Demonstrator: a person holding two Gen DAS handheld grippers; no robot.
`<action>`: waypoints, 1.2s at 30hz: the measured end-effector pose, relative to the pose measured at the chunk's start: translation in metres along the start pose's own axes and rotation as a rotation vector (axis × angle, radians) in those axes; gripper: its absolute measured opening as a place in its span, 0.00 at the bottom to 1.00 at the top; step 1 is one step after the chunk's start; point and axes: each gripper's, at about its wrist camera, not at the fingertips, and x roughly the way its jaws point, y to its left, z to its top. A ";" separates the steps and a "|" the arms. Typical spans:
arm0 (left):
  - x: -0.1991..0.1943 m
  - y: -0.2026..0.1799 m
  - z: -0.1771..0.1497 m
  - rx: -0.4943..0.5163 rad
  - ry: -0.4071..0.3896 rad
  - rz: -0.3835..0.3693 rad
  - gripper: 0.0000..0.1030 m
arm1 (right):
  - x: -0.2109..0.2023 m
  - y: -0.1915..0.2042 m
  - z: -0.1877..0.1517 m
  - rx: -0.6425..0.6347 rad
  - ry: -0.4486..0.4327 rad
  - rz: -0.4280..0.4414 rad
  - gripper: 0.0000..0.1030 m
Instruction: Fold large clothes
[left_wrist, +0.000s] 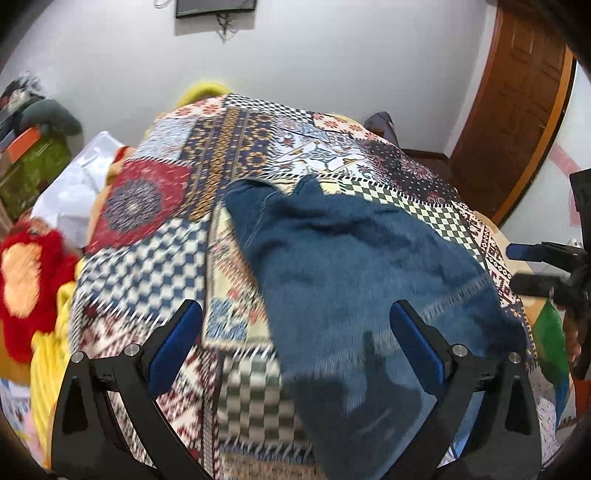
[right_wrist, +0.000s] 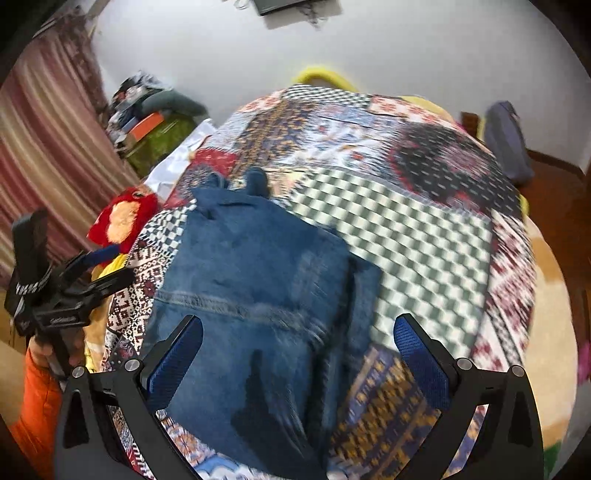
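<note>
A pair of blue jeans (left_wrist: 343, 258) lies folded on a patchwork bedspread (left_wrist: 166, 258); it also shows in the right wrist view (right_wrist: 255, 280). My left gripper (left_wrist: 295, 314) is open and empty, hovering above the jeans' near end and the spread. My right gripper (right_wrist: 299, 328) is open and empty above the near end of the jeans. The left gripper shows at the left edge of the right wrist view (right_wrist: 107, 266), and the right gripper at the right edge of the left wrist view (left_wrist: 517, 266). Both views are motion-blurred.
A red and yellow plush toy (left_wrist: 26, 280) and white cloth (left_wrist: 70, 192) lie left of the bed. Boxes and clutter (right_wrist: 147, 122) stand by the striped curtain (right_wrist: 40, 155). A wooden door (left_wrist: 513, 110) is at the right. A dark bag (right_wrist: 506, 140) sits by the far wall.
</note>
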 end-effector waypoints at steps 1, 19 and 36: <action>0.007 -0.002 0.005 0.008 0.006 -0.003 0.99 | 0.007 0.003 0.003 -0.012 0.006 0.005 1.00; 0.081 0.030 0.068 -0.014 -0.024 0.153 1.00 | 0.096 -0.078 0.023 0.101 0.155 0.086 1.00; -0.011 -0.006 -0.001 0.141 -0.036 0.133 0.99 | -0.004 -0.023 0.013 -0.045 -0.010 -0.019 1.00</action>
